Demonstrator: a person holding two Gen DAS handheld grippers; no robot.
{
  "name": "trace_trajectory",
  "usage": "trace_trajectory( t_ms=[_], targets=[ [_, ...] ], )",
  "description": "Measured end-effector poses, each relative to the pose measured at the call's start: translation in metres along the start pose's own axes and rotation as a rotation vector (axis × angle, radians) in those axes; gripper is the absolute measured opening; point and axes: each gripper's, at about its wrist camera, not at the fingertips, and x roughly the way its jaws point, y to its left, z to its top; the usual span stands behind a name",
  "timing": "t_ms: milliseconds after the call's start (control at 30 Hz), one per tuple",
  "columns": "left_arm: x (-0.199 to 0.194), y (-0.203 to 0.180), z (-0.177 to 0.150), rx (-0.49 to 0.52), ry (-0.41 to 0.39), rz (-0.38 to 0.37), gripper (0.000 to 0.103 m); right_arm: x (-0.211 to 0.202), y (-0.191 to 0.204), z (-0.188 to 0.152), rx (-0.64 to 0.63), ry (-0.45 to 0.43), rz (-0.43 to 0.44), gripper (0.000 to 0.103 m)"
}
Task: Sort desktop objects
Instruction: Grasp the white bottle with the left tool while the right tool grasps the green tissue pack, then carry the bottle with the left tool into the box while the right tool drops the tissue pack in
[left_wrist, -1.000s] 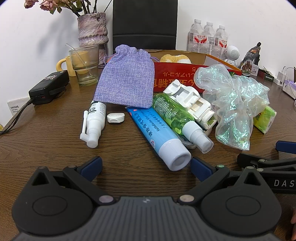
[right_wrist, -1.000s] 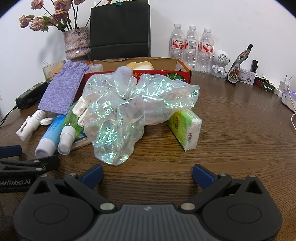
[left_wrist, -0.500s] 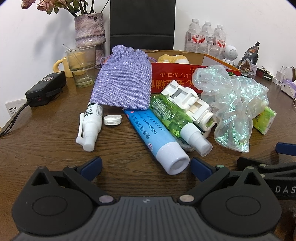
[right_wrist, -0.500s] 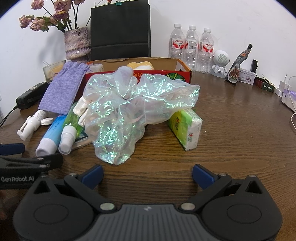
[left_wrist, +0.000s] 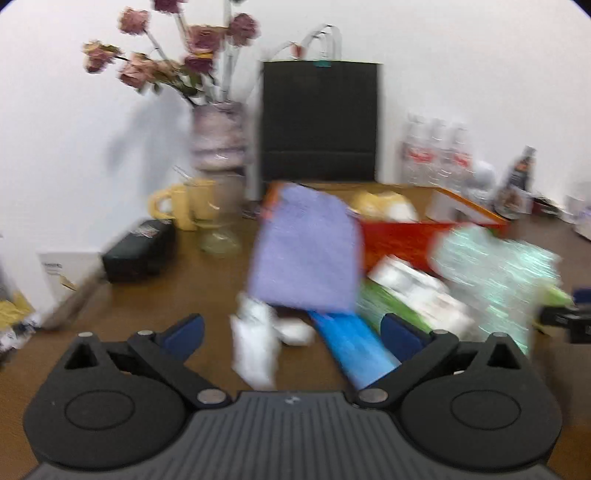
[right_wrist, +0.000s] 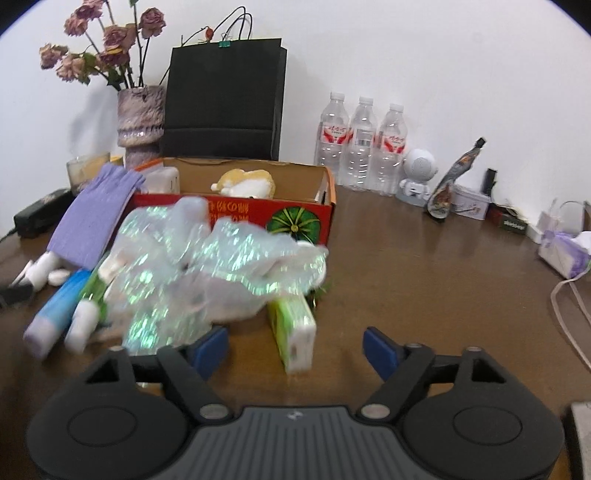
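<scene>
Desktop clutter lay blurred in the left wrist view: a purple pouch (left_wrist: 306, 254) leaned on the red box (left_wrist: 399, 236), and the left gripper (left_wrist: 291, 328) hovered with jaws spread over a white spray bottle (left_wrist: 255, 347). In the right wrist view, the right gripper (right_wrist: 295, 347) gaped wide around a green tissue pack (right_wrist: 293, 328) beside the iridescent bag (right_wrist: 207, 266).

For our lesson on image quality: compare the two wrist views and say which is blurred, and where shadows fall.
Left wrist view: heavy motion blur smears the purple pouch and blue tube; the left gripper stays sharp. Right wrist view: mostly sharp, with mild blur on the iridescent bag. Both views: the flowers cast a soft shadow on the wall.
</scene>
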Motion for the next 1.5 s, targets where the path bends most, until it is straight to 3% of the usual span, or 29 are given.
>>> trace_trajectory(
  t_ms=[33, 67, 133, 167, 200, 267, 433, 567, 633, 667, 733, 767, 833, 967, 1067, 1200, 1267, 1300, 1333, 1400, 1500],
  targets=[
    [0.014, 0.007, 0.003, -0.001, 0.025, 0.008, 0.103, 0.007, 0.000, 0.003, 0.005, 0.015, 0.009, 0.044],
    [0.026, 0.012, 0.005, -0.005, 0.050, 0.010, 0.098, 0.013, 0.000, 0.006, 0.009, 0.029, 0.016, 0.038],
    [0.042, 0.018, 0.008, 0.003, 0.082, -0.010, 0.090, 0.019, -0.001, 0.006, 0.026, 0.037, 0.029, 0.015],
    [0.048, 0.020, 0.009, 0.008, 0.100, -0.015, 0.076, 0.021, -0.001, 0.006, 0.035, 0.039, 0.035, 0.015],
    [0.053, 0.022, 0.010, 0.012, 0.118, -0.019, 0.050, 0.019, -0.002, 0.004, 0.040, 0.041, 0.043, 0.015],
    [0.060, 0.026, 0.010, -0.011, 0.166, -0.011, 0.031, 0.009, -0.005, -0.002, 0.051, 0.046, 0.064, 0.015],
    [0.048, 0.026, -0.001, -0.008, 0.197, -0.032, 0.028, -0.027, -0.014, -0.024, 0.095, 0.072, 0.155, 0.015],
    [0.005, 0.020, -0.020, 0.006, 0.205, -0.028, 0.028, -0.054, -0.030, -0.037, 0.167, 0.145, 0.277, 0.015],
    [-0.020, 0.015, -0.031, 0.030, 0.210, -0.029, 0.029, -0.063, -0.040, -0.042, 0.201, 0.185, 0.317, 0.023],
    [-0.030, 0.014, -0.035, 0.029, 0.209, -0.044, 0.029, -0.068, -0.042, -0.045, 0.195, 0.180, 0.307, 0.028],
    [-0.039, 0.011, -0.038, 0.037, 0.199, -0.082, 0.037, -0.076, -0.040, -0.048, 0.157, 0.153, 0.267, 0.050],
    [-0.039, 0.009, -0.038, 0.044, 0.188, -0.097, 0.048, -0.079, -0.034, -0.048, 0.117, 0.126, 0.232, 0.054],
    [-0.038, 0.006, -0.039, 0.052, 0.182, -0.122, 0.051, -0.085, -0.023, -0.047, 0.038, 0.071, 0.162, 0.055],
    [-0.032, 0.002, -0.040, 0.053, 0.209, -0.159, 0.046, -0.076, -0.004, -0.048, -0.034, 0.075, 0.172, 0.047],
    [-0.027, -0.001, -0.041, 0.054, 0.229, -0.187, 0.045, -0.074, 0.002, -0.052, -0.111, 0.067, 0.058, 0.048],
    [-0.028, 0.001, -0.042, 0.038, 0.234, -0.205, 0.045, -0.072, -0.011, -0.052, -0.081, 0.078, 0.063, 0.067],
    [-0.028, 0.000, -0.041, 0.036, 0.235, -0.204, 0.040, -0.065, -0.016, -0.054, -0.053, 0.097, 0.079, 0.066],
    [-0.027, -0.002, -0.041, 0.045, 0.233, -0.200, 0.029, -0.063, -0.018, -0.055, -0.034, 0.102, 0.091, 0.058],
    [-0.029, -0.004, -0.040, 0.053, 0.233, -0.197, 0.028, -0.062, -0.020, -0.055, -0.015, 0.105, 0.102, 0.044],
    [-0.038, -0.007, -0.040, 0.069, 0.201, -0.191, 0.028, -0.063, -0.023, -0.055, 0.001, 0.121, 0.105, 0.044],
    [-0.054, -0.002, -0.034, 0.052, 0.149, -0.176, 0.028, -0.074, -0.034, -0.055, -0.034, 0.147, 0.021, 0.044]
  ],
)
